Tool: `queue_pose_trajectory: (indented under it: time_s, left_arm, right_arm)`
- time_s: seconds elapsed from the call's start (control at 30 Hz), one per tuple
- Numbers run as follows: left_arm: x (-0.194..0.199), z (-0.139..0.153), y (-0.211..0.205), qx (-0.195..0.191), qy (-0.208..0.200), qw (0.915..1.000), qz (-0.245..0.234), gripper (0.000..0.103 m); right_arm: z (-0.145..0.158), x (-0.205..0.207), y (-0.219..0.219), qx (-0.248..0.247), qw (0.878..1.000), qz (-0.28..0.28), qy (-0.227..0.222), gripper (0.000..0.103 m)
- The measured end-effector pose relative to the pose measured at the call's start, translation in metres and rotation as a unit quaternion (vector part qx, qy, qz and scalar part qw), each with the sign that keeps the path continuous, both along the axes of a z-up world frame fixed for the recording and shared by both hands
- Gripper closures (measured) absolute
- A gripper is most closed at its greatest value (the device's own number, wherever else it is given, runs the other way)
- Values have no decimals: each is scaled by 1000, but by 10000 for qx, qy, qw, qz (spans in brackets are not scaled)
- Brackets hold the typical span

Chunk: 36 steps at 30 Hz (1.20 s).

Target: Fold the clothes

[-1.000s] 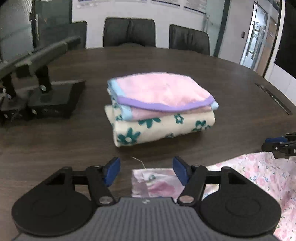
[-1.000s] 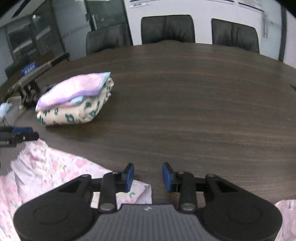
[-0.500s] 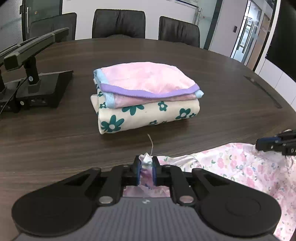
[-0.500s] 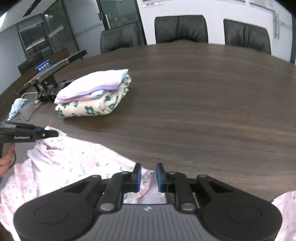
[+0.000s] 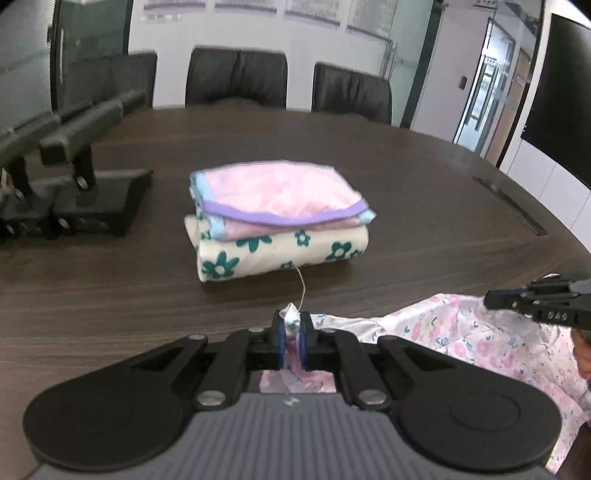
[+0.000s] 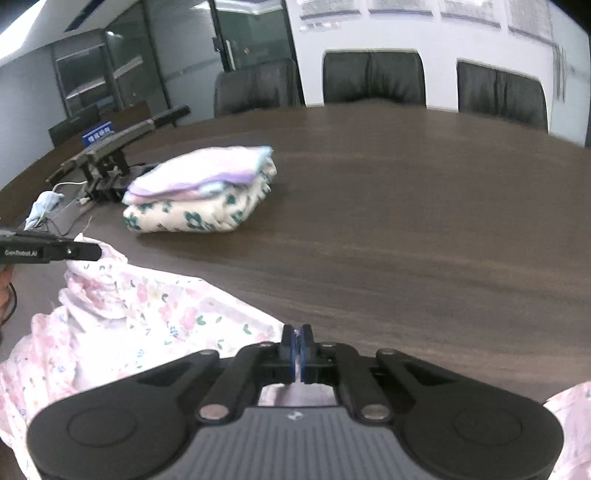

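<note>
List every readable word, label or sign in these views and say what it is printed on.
"GenRobot.AI": on the side of the left gripper, seen in the right wrist view.
"DAS": partial letters on the side of the right gripper, seen in the left wrist view; the rest is hidden.
Blue desk sign: white characters, too blurred to read.
Wall posters: too small and blurred to read.

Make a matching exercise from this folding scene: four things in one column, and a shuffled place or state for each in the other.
Things:
1. pink floral garment
2. pink cloth with purple trim
3. cream cloth with green flowers
4. left gripper

States or places:
A. bottom of the folded stack
B. shut on a corner of fabric
C. unfolded, rumpled at the near table edge
D. top of the folded stack

Pairs: 1-C, 2-D, 3-A, 4-B
</note>
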<state>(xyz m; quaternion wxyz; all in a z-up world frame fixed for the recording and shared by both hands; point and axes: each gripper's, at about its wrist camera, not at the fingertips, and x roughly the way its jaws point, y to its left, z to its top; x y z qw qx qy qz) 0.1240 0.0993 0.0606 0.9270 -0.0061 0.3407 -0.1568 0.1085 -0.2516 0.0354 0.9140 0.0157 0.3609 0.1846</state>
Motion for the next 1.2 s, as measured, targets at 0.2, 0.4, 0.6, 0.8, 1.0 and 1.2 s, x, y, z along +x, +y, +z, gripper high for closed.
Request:
queue_pose_trajectory:
  time_s: [0.2, 0.4, 0.6, 0.8, 1.0, 1.2]
  left_arm:
    - [-85, 12, 3, 135, -616, 9979, -115, 95]
    - [-162, -11, 12, -3, -527, 9984, -198, 93]
    - [-219, -14, 22, -329, -739, 9963, -296, 76]
    - [-182, -2, -44, 325, -912, 9928, -706, 71]
    - [-166, -33, -72, 716, -520, 9930, -781, 70]
    - [-163, -38, -64, 539, -419, 9956, -640, 70]
  right_arm:
    - [43, -72, -13, 105, 9960, 375, -806, 102]
    - [45, -161, -21, 23, 9902, 957, -1020, 102]
    - [18, -200, -38, 343, 9874, 1441, -549, 88]
    - [28, -179, 7, 471, 9872, 1146, -1006, 78]
    - [-9, -163, 51, -483, 9931, 962, -473, 79]
    - [-10, -174, 24, -311, 9961, 697, -438, 77]
